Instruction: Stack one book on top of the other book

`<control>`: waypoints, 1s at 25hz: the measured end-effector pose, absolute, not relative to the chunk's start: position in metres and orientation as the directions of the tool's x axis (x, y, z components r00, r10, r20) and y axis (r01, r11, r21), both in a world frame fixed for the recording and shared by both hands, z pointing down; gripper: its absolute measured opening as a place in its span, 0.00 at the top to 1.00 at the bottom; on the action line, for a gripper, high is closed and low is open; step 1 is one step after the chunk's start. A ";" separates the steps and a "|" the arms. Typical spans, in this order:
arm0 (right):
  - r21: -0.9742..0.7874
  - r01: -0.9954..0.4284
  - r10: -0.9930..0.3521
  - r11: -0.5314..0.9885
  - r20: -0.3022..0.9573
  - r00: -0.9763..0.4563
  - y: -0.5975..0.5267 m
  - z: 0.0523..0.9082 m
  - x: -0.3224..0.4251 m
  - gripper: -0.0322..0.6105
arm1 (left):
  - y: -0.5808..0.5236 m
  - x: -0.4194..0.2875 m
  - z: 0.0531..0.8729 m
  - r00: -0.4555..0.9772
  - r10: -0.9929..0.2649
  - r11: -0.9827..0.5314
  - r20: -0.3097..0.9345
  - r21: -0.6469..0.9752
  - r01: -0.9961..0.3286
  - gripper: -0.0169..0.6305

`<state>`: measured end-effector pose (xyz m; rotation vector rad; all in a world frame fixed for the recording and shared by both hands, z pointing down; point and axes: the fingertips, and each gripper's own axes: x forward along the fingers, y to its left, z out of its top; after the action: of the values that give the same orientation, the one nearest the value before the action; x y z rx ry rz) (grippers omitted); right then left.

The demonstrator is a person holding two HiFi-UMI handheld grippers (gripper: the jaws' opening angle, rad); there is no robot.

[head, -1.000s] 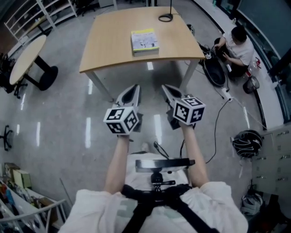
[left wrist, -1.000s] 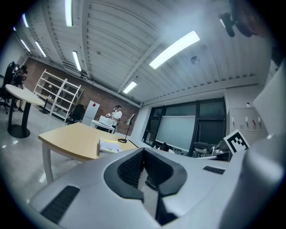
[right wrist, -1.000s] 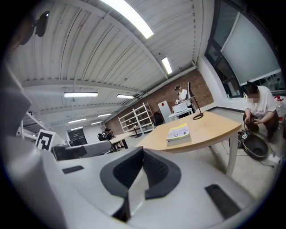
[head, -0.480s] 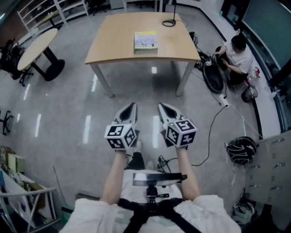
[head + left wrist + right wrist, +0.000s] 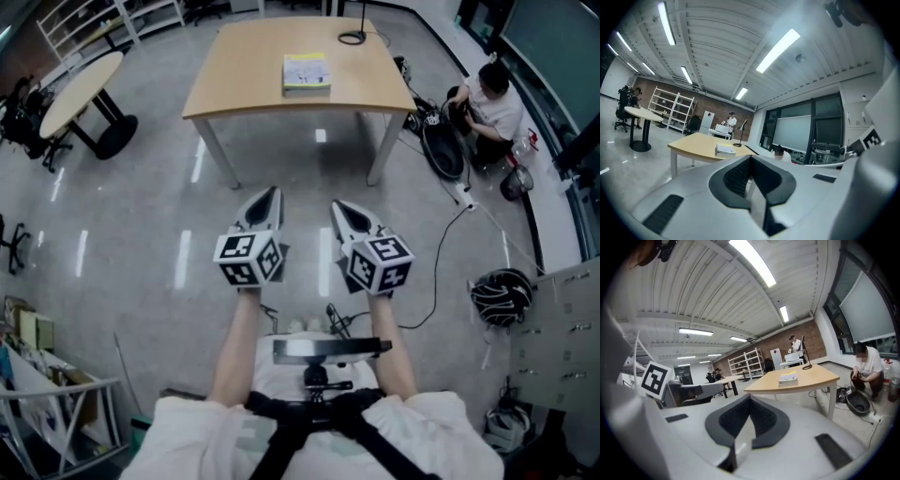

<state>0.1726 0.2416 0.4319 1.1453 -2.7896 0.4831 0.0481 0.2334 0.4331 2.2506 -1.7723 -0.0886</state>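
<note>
Head view: the books [image 5: 307,73] lie at 12 o'clock on the counter [image 5: 244,75], farther off than before, maybe already stacked, so the job looks done. Left gripper view: left claw [image 5: 750,161] pressed together, empty. Right gripper view: right claw [image 5: 749,401] too.

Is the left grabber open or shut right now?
Shut. In the left gripper view, the left gripper has its two jaws pressed together at the tips, and nothing is caught between them.
</note>
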 end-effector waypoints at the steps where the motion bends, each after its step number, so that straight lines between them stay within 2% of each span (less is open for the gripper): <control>1: -0.249 -0.700 -0.671 0.669 0.204 -0.713 0.243 0.433 0.172 0.95 | 0.233 0.048 0.433 0.251 -0.961 -0.216 0.120 0.247 -0.945 0.95; 7: -0.184 -0.707 -0.668 0.683 0.235 -0.706 0.251 0.437 0.162 0.95 | 0.239 0.042 0.432 0.263 -0.958 -0.229 0.118 0.241 -0.943 0.95; 25: -0.186 -0.706 -0.671 0.683 0.219 -0.708 0.253 0.430 0.141 0.95 | 0.247 0.027 0.436 0.265 -0.956 -0.236 0.127 0.208 -0.949 0.95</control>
<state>0.1408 0.2532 0.4303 1.1343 -2.7585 0.3895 0.0271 0.2466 0.4357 2.2940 -1.7693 -0.0387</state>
